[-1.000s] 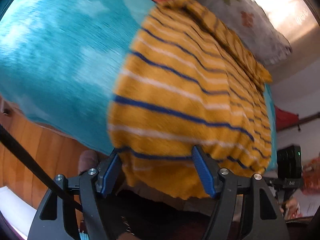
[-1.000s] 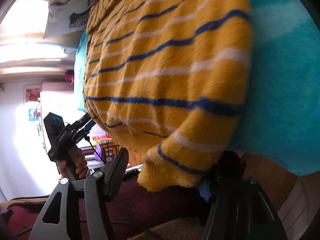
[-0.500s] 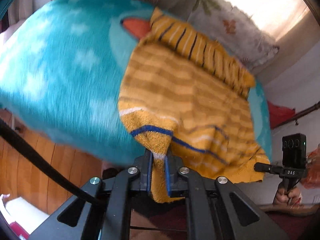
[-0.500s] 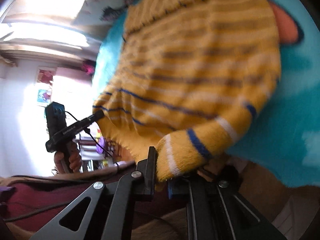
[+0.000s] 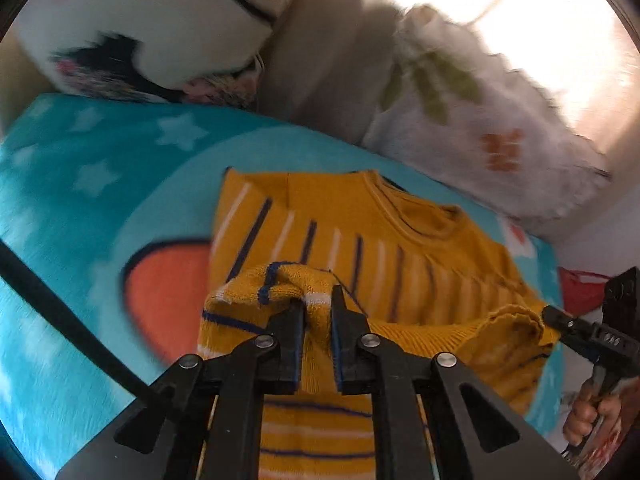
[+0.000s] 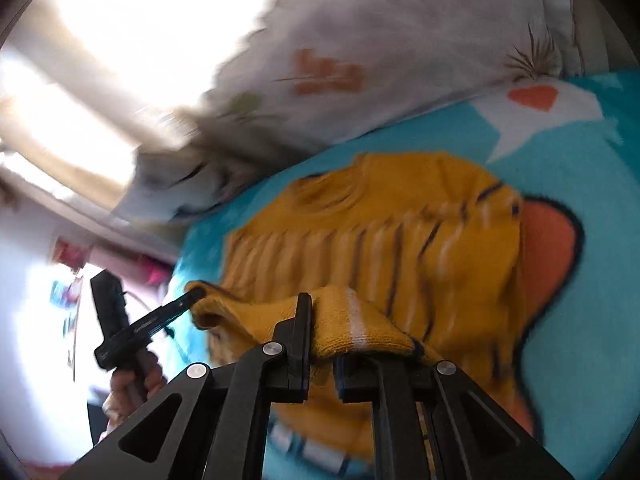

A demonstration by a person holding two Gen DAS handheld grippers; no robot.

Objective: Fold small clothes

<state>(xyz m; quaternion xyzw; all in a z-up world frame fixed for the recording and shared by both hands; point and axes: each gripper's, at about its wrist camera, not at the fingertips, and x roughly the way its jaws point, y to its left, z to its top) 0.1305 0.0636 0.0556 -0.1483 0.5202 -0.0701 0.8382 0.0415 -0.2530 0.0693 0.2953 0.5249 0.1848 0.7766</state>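
Observation:
A small mustard-yellow knit sweater (image 5: pixel 420 264) with blue and white stripes lies on a turquoise blanket (image 5: pixel 80 208). Its collar points toward the pillows. My left gripper (image 5: pixel 316 312) is shut on one corner of the sweater's hem and holds it lifted over the sweater's body. My right gripper (image 6: pixel 322 320) is shut on the other hem corner, also lifted over the sweater (image 6: pixel 400 236). Each gripper shows in the other's view, the right one in the left wrist view (image 5: pixel 560 320) and the left one in the right wrist view (image 6: pixel 192 296). The hem sags between them.
The blanket (image 6: pixel 560 128) has an orange shape (image 5: pixel 168 292) beside the sweater. A white floral pillow (image 5: pixel 480 132) and a white plush cushion (image 5: pixel 152 28) lie beyond the collar, against a bright window.
Both grippers closed on the hem corners, lifted them, and carried them forward over the sweater toward the collar. The sweater's lower half now folds up over its upper half.

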